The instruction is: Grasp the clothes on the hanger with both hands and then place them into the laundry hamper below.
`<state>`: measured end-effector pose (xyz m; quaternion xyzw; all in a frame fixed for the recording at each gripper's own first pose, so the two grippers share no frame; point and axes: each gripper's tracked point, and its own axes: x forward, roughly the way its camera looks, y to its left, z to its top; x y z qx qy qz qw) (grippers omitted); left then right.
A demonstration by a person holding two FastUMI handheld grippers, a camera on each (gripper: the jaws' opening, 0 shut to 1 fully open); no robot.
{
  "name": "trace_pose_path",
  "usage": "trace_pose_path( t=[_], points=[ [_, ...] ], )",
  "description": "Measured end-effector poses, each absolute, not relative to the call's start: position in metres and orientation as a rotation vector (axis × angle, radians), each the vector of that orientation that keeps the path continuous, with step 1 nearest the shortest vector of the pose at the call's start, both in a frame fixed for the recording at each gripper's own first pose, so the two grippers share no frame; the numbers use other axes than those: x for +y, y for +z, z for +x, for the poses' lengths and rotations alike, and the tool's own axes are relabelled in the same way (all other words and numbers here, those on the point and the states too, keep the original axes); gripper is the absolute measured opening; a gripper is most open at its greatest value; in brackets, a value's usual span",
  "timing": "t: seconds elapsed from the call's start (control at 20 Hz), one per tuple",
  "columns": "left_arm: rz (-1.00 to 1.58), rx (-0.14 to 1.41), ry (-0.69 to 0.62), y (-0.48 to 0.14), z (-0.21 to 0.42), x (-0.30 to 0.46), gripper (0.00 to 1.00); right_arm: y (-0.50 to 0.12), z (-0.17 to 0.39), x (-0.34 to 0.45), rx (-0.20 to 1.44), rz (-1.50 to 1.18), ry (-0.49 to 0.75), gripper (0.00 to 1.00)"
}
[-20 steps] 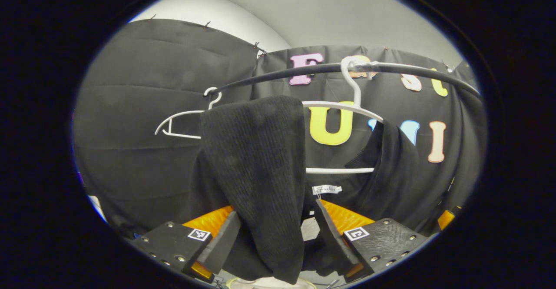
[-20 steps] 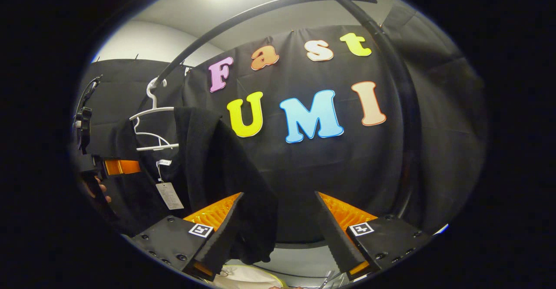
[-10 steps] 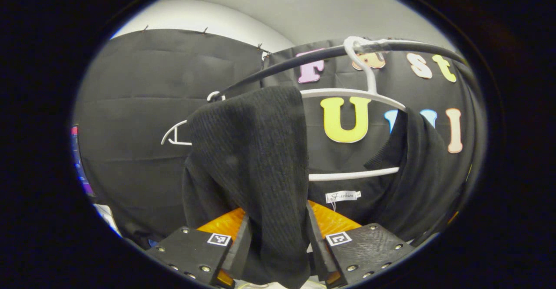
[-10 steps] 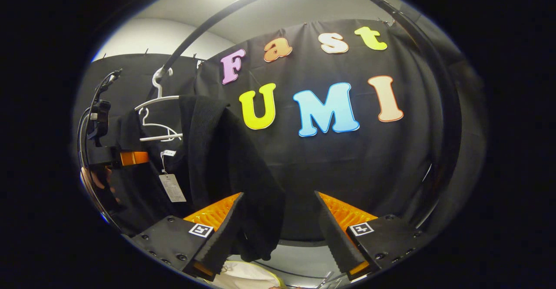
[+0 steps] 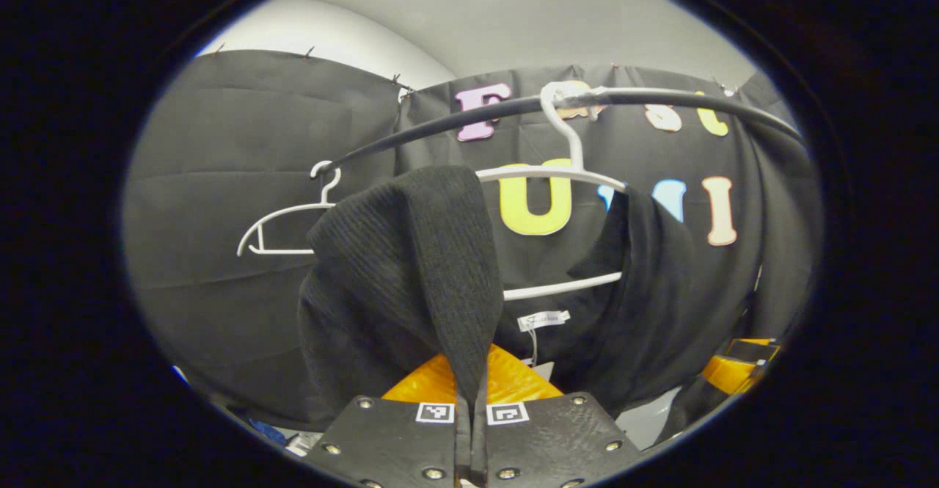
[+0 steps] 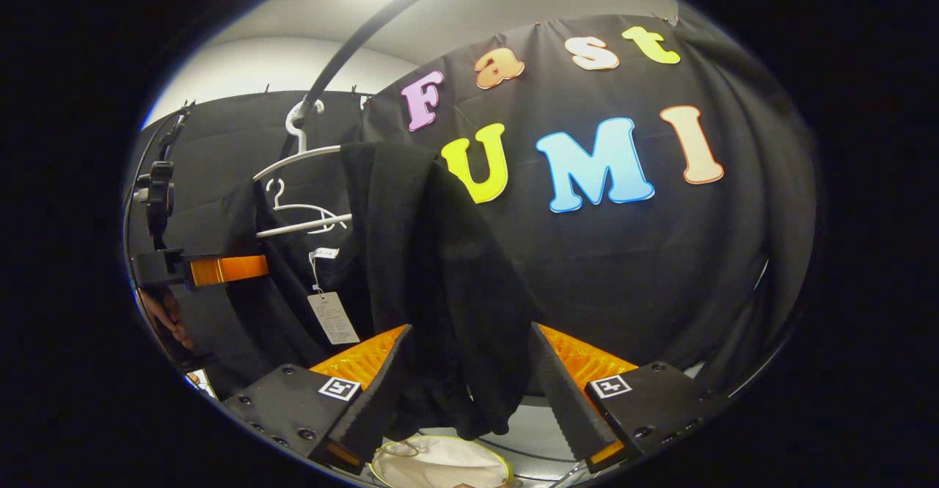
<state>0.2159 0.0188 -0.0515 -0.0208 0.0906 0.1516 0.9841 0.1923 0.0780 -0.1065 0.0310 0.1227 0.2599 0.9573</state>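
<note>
The black ribbed knit garment (image 5: 411, 268) hangs draped over the white wire hanger (image 5: 565, 180), which hooks on the curved black rail (image 5: 660, 97). A second, bare white hanger (image 5: 282, 216) hangs further left on the same rail. A white tag (image 6: 332, 317) dangles from the garment's inner side.

The left gripper (image 5: 470, 429) is closed, both fingers pinching the near fold of the garment's left shoulder between them. The right gripper (image 6: 469, 407) stands wide open, its fingers straddling the garment's right-hand fold; neither finger is seen to press on the cloth. In the right gripper view the left gripper (image 6: 220, 269) appears at far left, held by a hand (image 6: 165, 315) and pointed level at the cloth.

Judgement: the step in hand is completing the two-handed grasp. The right gripper should close squarely on the fold with a deep bite, since a shallow pinch on loose knit may slip. Both grippers should then lift to clear the hanger's shoulders before lowering. The pale rim of the laundry hamper (image 6: 440, 462) lies directly below.
</note>
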Motion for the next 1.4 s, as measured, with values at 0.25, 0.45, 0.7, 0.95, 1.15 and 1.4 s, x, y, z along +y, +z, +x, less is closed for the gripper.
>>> trace_pose_path(
  t=[0.25,0.45,0.7,0.95,1.15,1.4],
  points=[
    [-0.203,0.117,0.172,-0.014,0.188,0.01,0.01,-0.078,0.172,0.122,0.202,0.067,0.556,0.98],
    [-0.216,0.081,0.1,0.007,0.172,0.012,0.02,-0.063,0.167,0.159,0.194,0.059,0.572,0.98],
    [-0.217,0.068,0.051,0.027,0.162,0.019,0.0,-0.074,0.174,0.185,0.235,-0.026,0.549,0.98],
    [-0.23,0.03,0.03,0.042,0.15,0.022,0.02,-0.087,0.189,0.193,0.283,0.012,0.478,0.98],
    [-0.211,0.026,0.017,0.042,0.15,0.02,0.01,-0.093,0.209,0.203,0.277,0.053,0.465,0.98],
    [-0.201,0.039,0.014,0.037,0.151,0.02,0.01,-0.103,0.234,0.209,0.285,0.026,0.423,0.98]
  ],
)
